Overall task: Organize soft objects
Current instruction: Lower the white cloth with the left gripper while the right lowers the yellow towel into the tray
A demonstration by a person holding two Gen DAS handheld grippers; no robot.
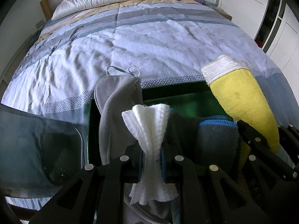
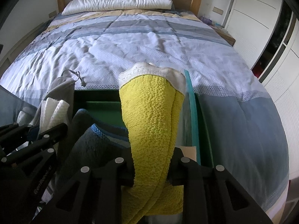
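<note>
Pinched narrow at the lower centre, left tongs (image 1: 152, 165) hold a white cloth (image 1: 149, 130) and right tongs (image 2: 152, 169) a yellow towel (image 2: 151, 115), above the green box (image 1: 186, 104); either loose upright end could flop outside its rim when released.

White waffle-weave cloth (image 1: 149, 141): bunching at its waist, standing upright, fanning out above.
Yellow terry towel with white lace hem (image 2: 151, 119): folded lengthwise, rising upright, hem on top.
Grey fleece cloth (image 1: 114, 112): draping over the dark green bin's (image 1: 179, 91) left edge.
Dark grey cloth with blue stitched edge (image 1: 216, 136): lying inside the bin.
</note>
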